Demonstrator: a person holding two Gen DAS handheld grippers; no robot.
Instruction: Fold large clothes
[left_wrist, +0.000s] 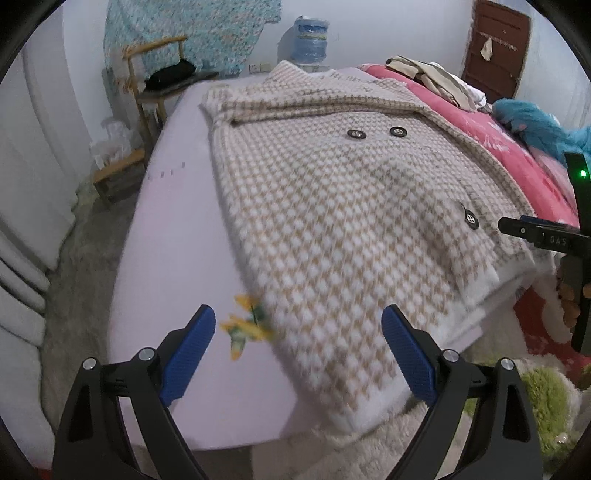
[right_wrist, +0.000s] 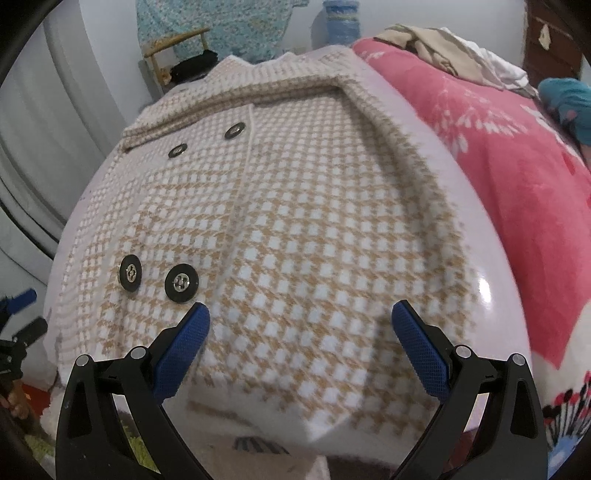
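Left wrist view: left gripper (left_wrist: 298, 334) hangs over the near corner of a lilac worktop (left_wrist: 173, 206), jaws wide, nothing between them. The checked coat (left_wrist: 332, 206), tan & white w/ black buttons (left_wrist: 356, 134), lies spread on that surface, front up, lapels at the far end, white hem draping over the near edge. Both sleeves look tucked in already, so the body reads as a narrow oblong, but I can't confirm the tuck from here. A small yellow-green thing (left_wrist: 245, 325) sits by the coat's left edge, too blurred to name. At the right rim the right gripper (left_wrist: 532, 230) shows side-on, near the coat's edge; it carries white print reading approx "0A5". Green LED above it. No other writing legible.

Right wrist view: right gripper (right_wrist: 301, 334) hovers above the hem end, jaws wide, gripping nothing. Coat fills the frame, two button pairs visible; pink blanket (right_wrist: 498, 177) lies beside it to the right. No brand tag or label readable.

Progress, as a guess: approx halfway. Laying flat & narrowing look done; cross-folds (hem up toward collar) are left, and neither gripper has hold of cloth yet.
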